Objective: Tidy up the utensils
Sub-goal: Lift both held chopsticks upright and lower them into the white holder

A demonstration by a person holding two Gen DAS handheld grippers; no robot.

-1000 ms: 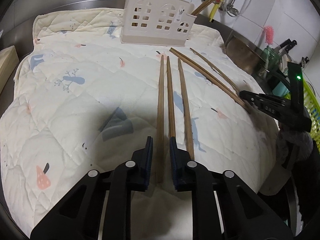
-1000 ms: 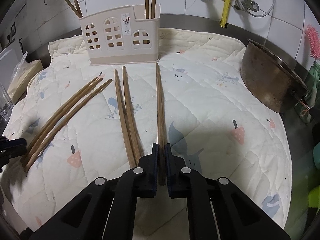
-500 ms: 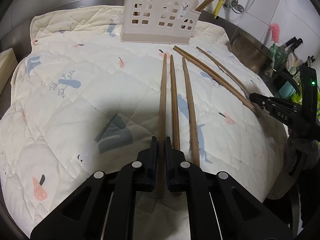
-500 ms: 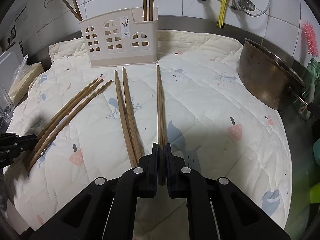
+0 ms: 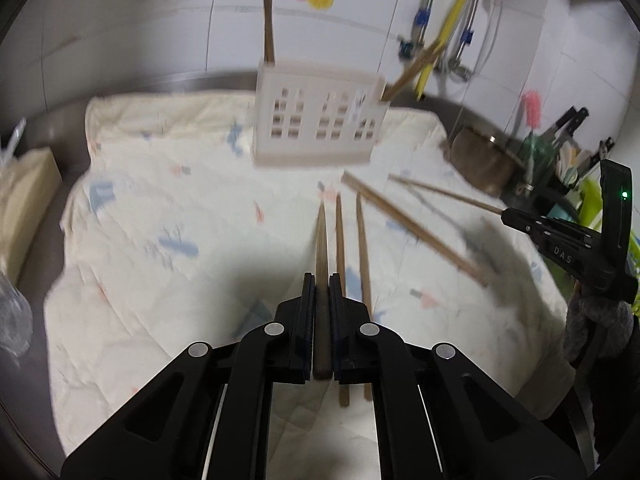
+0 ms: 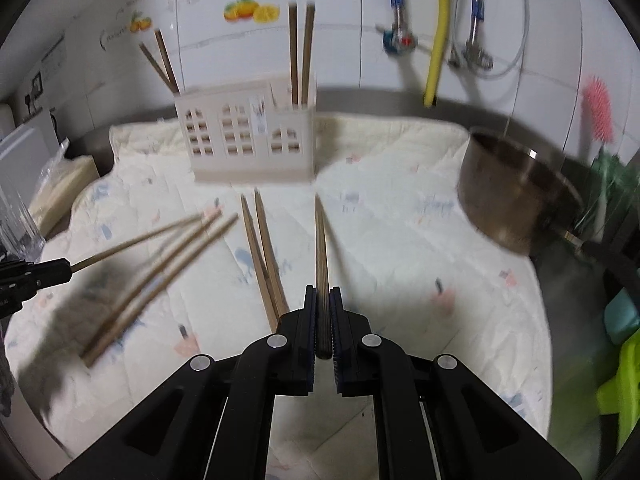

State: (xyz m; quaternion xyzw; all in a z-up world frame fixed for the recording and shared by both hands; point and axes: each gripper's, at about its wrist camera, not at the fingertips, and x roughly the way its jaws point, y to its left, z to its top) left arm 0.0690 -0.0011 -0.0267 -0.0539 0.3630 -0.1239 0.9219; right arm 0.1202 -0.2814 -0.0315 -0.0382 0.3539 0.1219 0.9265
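My left gripper (image 5: 321,280) is shut on a wooden chopstick (image 5: 321,248) and holds it lifted, pointing at the cream utensil holder (image 5: 320,120). Two chopsticks (image 5: 352,240) lie on the quilted mat beside it, and more (image 5: 408,224) lie to the right. My right gripper (image 6: 323,292) is shut on another chopstick (image 6: 321,248), also raised toward the holder (image 6: 248,140). Two chopsticks (image 6: 264,256) lie left of it, and more (image 6: 168,256) lie further left. The holder has chopsticks (image 6: 301,52) standing in it.
A metal bowl (image 6: 516,192) sits at the mat's right edge. A yellow hose (image 6: 438,32) and taps hang on the tiled wall. A pink brush (image 6: 598,108) and green items stand at the right. A plastic-wrapped box (image 5: 24,200) sits at the left.
Both grippers have lifted their chopsticks off the mat and tilted up toward the holder. The left gripper closed on its chopstick a second ago.
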